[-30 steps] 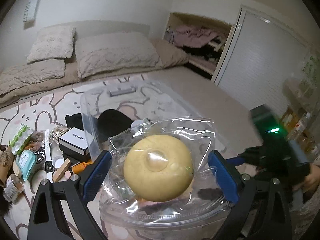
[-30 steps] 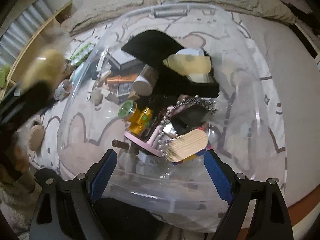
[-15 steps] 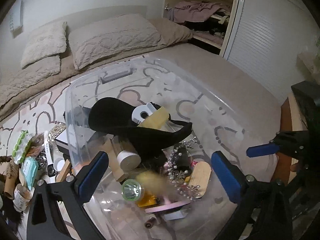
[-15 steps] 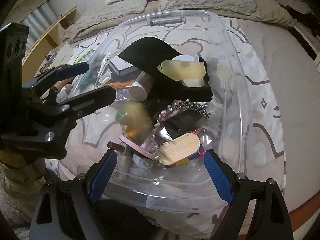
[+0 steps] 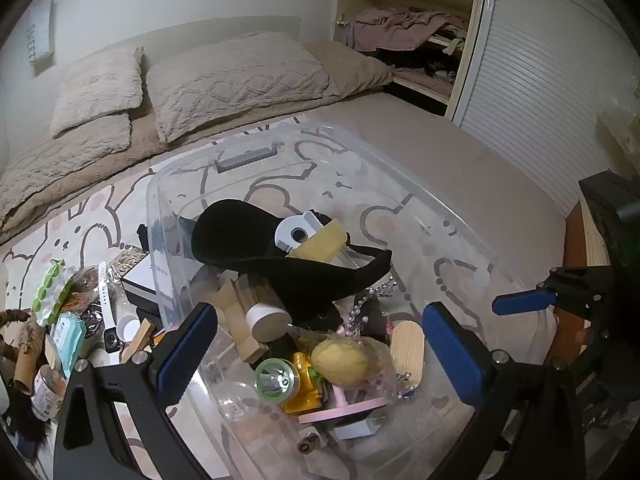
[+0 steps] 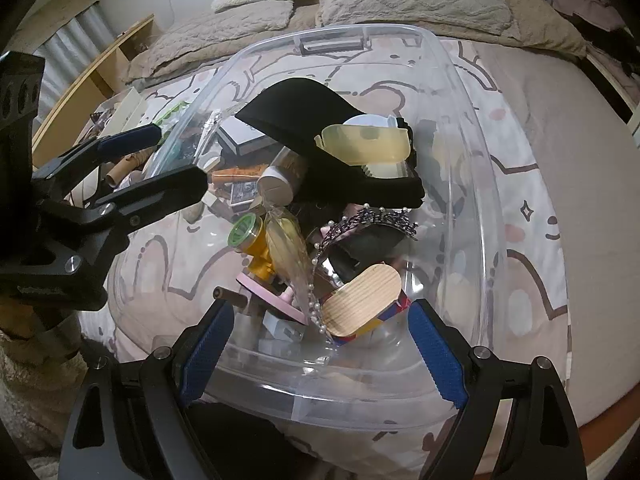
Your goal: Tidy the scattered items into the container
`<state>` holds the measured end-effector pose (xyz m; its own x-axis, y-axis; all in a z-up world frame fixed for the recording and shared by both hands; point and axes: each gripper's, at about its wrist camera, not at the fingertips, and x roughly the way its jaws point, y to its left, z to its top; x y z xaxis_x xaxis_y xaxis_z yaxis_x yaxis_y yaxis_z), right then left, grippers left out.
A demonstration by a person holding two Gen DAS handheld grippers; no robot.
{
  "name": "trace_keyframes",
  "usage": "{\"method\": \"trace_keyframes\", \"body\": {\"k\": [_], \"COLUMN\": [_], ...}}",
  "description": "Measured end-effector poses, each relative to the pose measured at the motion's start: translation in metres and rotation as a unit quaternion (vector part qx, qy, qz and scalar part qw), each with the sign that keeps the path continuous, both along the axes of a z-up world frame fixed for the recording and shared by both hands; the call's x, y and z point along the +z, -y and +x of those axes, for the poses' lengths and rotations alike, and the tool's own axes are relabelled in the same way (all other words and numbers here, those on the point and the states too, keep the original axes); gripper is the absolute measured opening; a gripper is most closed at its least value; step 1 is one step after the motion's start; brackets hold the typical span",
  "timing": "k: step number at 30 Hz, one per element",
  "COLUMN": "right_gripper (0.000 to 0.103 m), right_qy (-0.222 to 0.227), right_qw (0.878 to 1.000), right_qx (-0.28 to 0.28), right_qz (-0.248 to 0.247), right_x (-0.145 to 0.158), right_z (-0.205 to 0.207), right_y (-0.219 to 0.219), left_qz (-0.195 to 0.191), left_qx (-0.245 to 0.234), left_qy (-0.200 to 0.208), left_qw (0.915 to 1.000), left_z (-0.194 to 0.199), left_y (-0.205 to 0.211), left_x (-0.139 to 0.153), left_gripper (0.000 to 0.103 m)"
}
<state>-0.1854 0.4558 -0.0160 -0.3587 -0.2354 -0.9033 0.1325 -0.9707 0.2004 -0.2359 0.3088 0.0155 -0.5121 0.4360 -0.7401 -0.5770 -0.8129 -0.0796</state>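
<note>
Left tongs: wide open, empty, above the container's near end.
Right tongs: wide open, empty.
Bagged yellow ball: inside container; light, slippery film.
Loose items: on bed, left; grip stiff edges.

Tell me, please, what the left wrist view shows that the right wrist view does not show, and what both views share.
Only the left wrist view shows the white smartwatch and the green wipes pack lying outside the bin, plus the open closet. Only the right wrist view shows the wooden shelf beside the bed and the open left gripper from the side. Both show the clear plastic bin, the black cloth, the bagged yellow ball and the wooden brush.
</note>
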Motion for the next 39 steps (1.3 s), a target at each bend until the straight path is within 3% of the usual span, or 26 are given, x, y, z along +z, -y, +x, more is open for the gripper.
{"method": "trace_keyframes", "body": {"k": [15,19,23,25,28,39], "right_gripper": [0.089,0.089,0.089,0.103,0.103,0.103], "right_qy": [-0.053,-0.085,-0.118,-0.128,-0.147,-0.238], "right_qw": [0.998,0.996,0.992,0.99,0.987,0.969], "right_qx": [-0.017,-0.026,-0.039,-0.045,-0.052,-0.071], "right_qz": [-0.02,-0.023,-0.022,-0.027,-0.04,-0.003], "right_x": [0.018,0.025,0.033,0.036,0.04,0.066], "right_z": [0.01,0.017,0.025,0.028,0.036,0.071], "right_y": [0.005,0.008,0.011,0.011,0.012,0.032], "left_qz": [0.015,0.025,0.033,0.037,0.042,0.059], "left_qx": [0.014,0.02,0.028,0.033,0.042,0.066], "left_qy": [-0.016,-0.019,-0.022,-0.025,-0.03,-0.062], "left_qw": [0.9996,0.9993,0.9988,0.9985,0.9978,0.9941], "left_z": [0.013,0.018,0.023,0.026,0.03,0.059], "left_y": [0.027,0.037,0.048,0.055,0.063,0.097], "left_x": [0.011,0.014,0.017,0.019,0.023,0.041], "left_gripper": [0.103,0.103,0.103,0.103,0.103,0.103]}}
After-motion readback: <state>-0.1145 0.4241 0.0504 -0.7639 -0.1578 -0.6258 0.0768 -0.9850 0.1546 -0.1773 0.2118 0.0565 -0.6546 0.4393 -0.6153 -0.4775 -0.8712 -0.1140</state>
